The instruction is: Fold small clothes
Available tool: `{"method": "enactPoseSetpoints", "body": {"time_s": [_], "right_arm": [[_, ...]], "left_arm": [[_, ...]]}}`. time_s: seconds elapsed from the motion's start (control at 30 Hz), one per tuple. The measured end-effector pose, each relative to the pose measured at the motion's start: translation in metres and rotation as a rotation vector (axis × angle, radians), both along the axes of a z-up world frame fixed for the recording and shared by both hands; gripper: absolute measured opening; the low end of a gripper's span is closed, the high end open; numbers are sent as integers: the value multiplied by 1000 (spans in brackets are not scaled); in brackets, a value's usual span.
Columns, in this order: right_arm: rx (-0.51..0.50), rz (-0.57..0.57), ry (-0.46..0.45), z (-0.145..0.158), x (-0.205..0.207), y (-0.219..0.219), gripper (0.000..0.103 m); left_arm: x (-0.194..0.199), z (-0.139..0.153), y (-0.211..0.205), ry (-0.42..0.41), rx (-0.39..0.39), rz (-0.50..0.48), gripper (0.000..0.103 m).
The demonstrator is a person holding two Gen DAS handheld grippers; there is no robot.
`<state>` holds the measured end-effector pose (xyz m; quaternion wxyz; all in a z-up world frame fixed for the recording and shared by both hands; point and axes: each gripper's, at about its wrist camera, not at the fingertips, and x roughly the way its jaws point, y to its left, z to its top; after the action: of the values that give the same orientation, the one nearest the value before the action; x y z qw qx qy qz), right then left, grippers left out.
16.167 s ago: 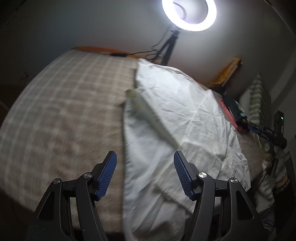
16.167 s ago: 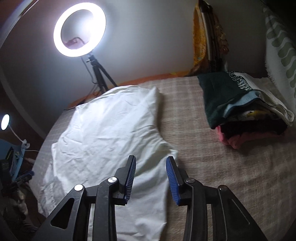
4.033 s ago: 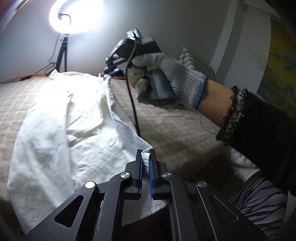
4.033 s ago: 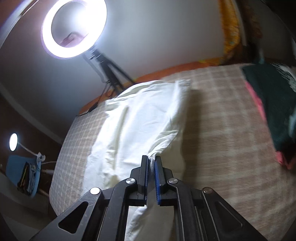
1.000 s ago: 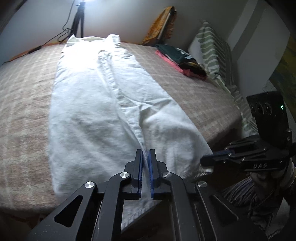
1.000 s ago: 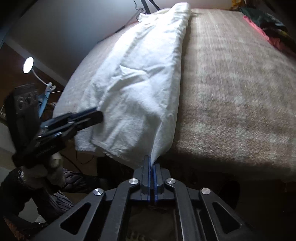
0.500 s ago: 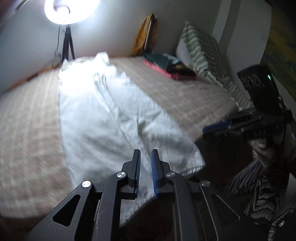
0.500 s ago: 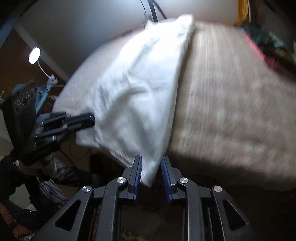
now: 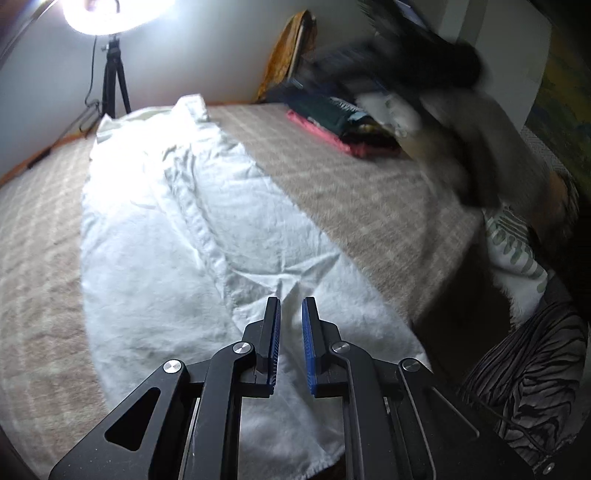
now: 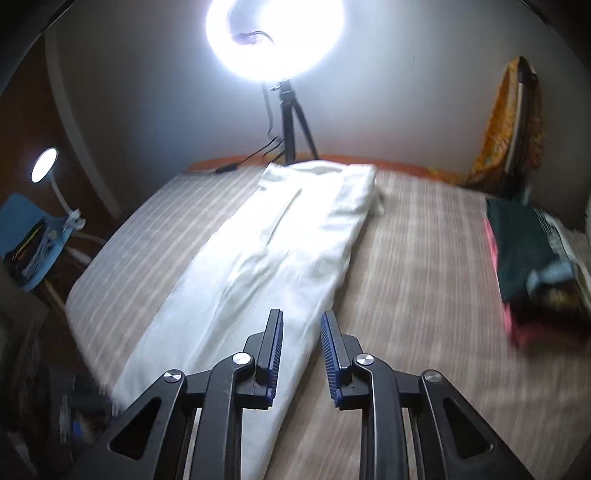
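A long white garment (image 9: 177,229) lies folded lengthwise on the checked bedcover (image 9: 369,192), its near end hanging over the bed's edge. My left gripper (image 9: 291,301) hovers over that near end, jaws a narrow gap apart, nothing pinched. In the right wrist view the same garment (image 10: 288,251) runs away towards the ring light. My right gripper (image 10: 301,314) is open above its near right edge and holds nothing. A blurred gloved hand (image 9: 472,147) carries the right gripper high at the upper right of the left wrist view.
A stack of folded clothes (image 9: 332,122) (image 10: 528,258) sits at the bed's far right. A ring light (image 10: 275,33) on a tripod (image 10: 291,122) stands behind the bed, and a desk lamp (image 10: 43,165) at left. A striped pillow (image 9: 517,243) lies right.
Both grippers were shut on the garment's near edge a second ago; both have let go and opened. The right one swung up over the bed, and the left one lifted slightly.
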<state>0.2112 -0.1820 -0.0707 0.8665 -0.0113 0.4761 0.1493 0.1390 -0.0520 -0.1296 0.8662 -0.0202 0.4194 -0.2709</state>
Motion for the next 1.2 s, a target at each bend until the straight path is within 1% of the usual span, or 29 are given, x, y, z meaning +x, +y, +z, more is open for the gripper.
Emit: {"method": "enactPoseSetpoints", "body": {"time_s": [0.07,0.17,0.23,0.33,0.4,0.47,0.6,0.7,0.83,0.87,0.93,1.0,1.03,1.07,1.1,1.13,1.2], "right_arm": [[-16,-10,-17,-3,28,0,22],[20,-32,-7,-13,74,-3,22],[25,-56,8,-26,105,-4,22],[27,-71,16,-44,137,-2,22],[22,-71,26,-56,160,3,22],[2,-63,41,-72,181,12,22],[-53,-50,57,-95,215,28,22],[-84,-53,66,-107,235,32,22],[-126,-51,105,-127,248,38,21],[-131,-53,99,-129,247,39,21],[-130,-68,102,-125,245,38,21],[-128,-85,101,-113,243,38,21],[-126,-81,87,-102,237,38,21],[-129,-72,68,-89,231,39,22],[-126,-66,51,-75,222,38,24],[-102,-59,35,-58,209,36,26],[-71,-48,14,-33,184,31,28]], "left_arm": [[4,-8,1,32,-3,-3,10],[7,-20,1,76,-13,-8,10],[4,-23,-1,81,-14,-13,10],[2,-24,-1,89,-29,-26,10],[5,-25,0,108,-53,-27,10],[9,-26,0,114,-58,-35,10],[5,-27,-5,117,-65,-54,10],[-1,-25,-11,90,-40,-82,10],[-3,-24,-12,90,-43,-102,10],[-4,-24,-13,87,-40,-107,10],[-6,-22,-14,83,-37,-106,10],[-12,-19,-15,82,-39,-113,10],[-14,-19,-14,77,-37,-116,11],[-19,-16,-13,62,-33,-121,15],[-22,-13,-14,48,-30,-125,15],[-26,-9,-13,31,-20,-128,18],[-32,-2,-8,8,-21,-128,23]]}}
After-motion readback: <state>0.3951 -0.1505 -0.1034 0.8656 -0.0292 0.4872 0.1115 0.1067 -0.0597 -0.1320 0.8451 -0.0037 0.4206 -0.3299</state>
